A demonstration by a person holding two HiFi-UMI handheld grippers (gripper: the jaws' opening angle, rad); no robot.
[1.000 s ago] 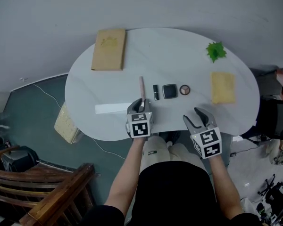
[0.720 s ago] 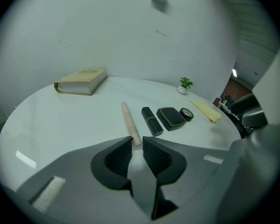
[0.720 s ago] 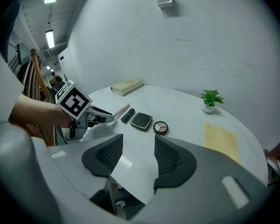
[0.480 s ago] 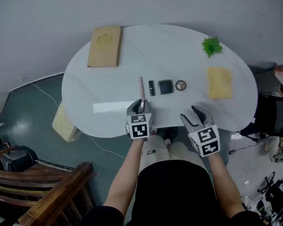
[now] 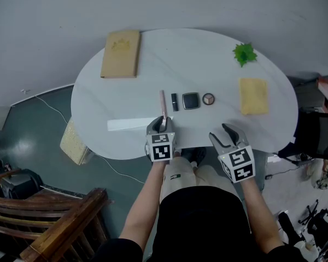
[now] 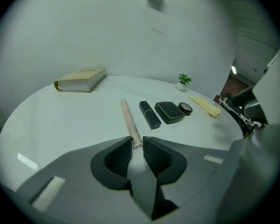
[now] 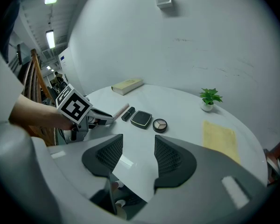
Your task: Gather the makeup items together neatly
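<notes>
Pinching the near end of a slim pink makeup stick point(image 6: 129, 122), the left gripper point(image 6: 137, 143) stands narrow; the stick looks light, stiff and prone to rolling; the right gripper point(image 7: 138, 141) gapes wide, empty.

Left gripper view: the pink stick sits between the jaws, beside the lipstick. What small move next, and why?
Probably open the left gripper and back off. Its jaws are closed on the near end of the pink stick, which lies on the table, parallel to the lipstick, in a row with the compact and round palette. The row looks gathered.
</notes>
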